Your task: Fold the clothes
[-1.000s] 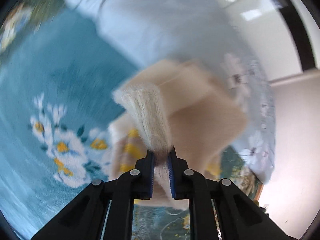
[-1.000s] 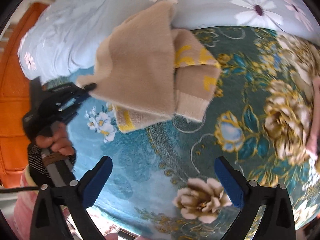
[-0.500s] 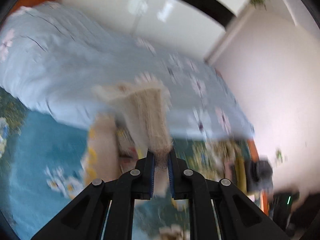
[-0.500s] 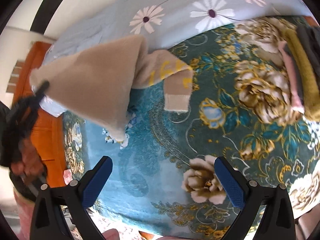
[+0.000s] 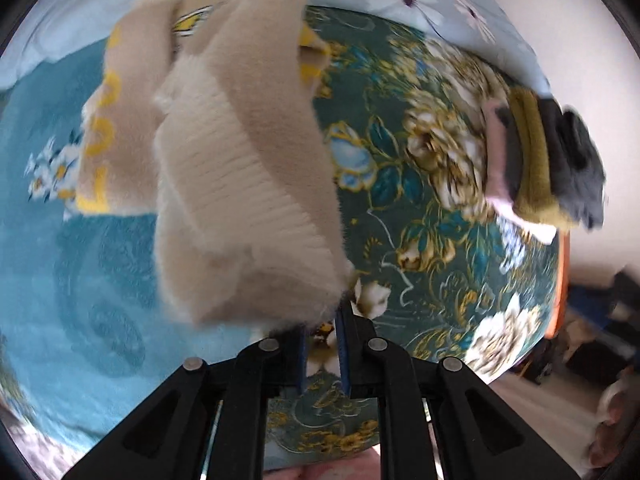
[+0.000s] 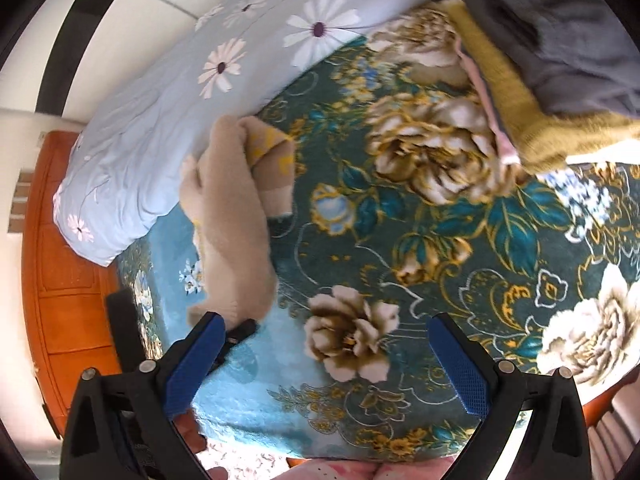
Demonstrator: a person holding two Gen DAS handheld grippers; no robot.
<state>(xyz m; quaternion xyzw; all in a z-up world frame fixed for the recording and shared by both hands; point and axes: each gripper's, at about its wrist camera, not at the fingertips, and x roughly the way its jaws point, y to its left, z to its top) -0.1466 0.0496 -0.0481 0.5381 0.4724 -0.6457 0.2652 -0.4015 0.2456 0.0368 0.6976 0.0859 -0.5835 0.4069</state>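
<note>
A beige knit sweater [image 5: 240, 152] with yellow lettering lies partly folded on the floral blanket [image 5: 432, 240]; it also shows in the right wrist view [image 6: 236, 220]. My left gripper [image 5: 322, 344] has its jaws close together at the sweater's ribbed hem, which hangs just past the tips. Whether the cloth is still pinched is unclear. The left gripper's tip [image 6: 240, 330] shows at the sweater's near end in the right wrist view. My right gripper [image 6: 324, 364] is open and empty above the blanket near the front edge.
A stack of folded clothes [image 5: 548, 152], pink, mustard and dark grey, sits at the right of the bed [image 6: 540, 68]. A pale blue daisy quilt [image 6: 192, 92] lies along the back. An orange wooden cabinet [image 6: 60, 260] stands at the left.
My left gripper has swung the sweater's hem up and over toward the near side, bringing it down onto the blanket. The right gripper has stayed open and drifted right toward the stack.
</note>
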